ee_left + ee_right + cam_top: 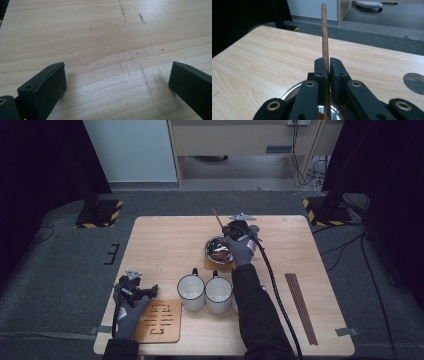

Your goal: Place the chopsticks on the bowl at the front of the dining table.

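Note:
My right gripper [328, 61] is shut on a brown wooden chopstick [325, 37] that sticks up and away past the jaws. In the high view that gripper [236, 231] hovers over a shiny metal bowl [216, 249] with something reddish inside, and the chopstick [217, 217] slants toward the table's far edge. The bowl's rim [289, 91] shows just below the jaws. My left gripper [145, 291] rests near the table's front left, open; its two black jaws stand wide apart over bare wood [112, 62] with nothing between them.
Two white mugs [191, 291] [219, 294] stand side by side at the front middle. A wooden slotted coaster [160, 321] lies by the left hand. Several brown chopsticks [300, 305] lie in a row at the right. The bowl sits on a wooden coaster [220, 265].

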The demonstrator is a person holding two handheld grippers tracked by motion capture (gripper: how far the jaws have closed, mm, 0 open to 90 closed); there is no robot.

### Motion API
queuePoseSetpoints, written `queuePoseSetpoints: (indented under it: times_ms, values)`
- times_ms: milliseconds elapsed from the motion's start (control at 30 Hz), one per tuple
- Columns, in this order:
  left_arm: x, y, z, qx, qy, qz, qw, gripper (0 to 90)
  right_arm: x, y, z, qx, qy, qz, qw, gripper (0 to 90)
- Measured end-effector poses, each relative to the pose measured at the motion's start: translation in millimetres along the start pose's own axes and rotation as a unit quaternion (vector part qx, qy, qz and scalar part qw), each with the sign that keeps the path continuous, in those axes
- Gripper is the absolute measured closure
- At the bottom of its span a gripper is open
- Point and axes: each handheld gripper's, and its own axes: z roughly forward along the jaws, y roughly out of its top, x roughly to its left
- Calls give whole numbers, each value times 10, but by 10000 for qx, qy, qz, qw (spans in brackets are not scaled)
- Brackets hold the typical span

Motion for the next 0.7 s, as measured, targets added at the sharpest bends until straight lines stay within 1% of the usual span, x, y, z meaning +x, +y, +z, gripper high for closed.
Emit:
queuePoseSetpoints:
  times_ms: [200,300,433,700]
  values:
    - [0,0,0,-1,0,0,10000,3,11,-77,70,154,26,-28,9999,845]
    - [0,0,0,0,-1,0,10000,3,-1,-116,97,224,33,47,9997,845]
    - [0,0,0,1,1,1,10000,3,-17,-165,126,306,46,90,9995,845]
    - [0,0,0,0,-1,1,10000,3,-3,-248,208,466,54,75,9989,845]
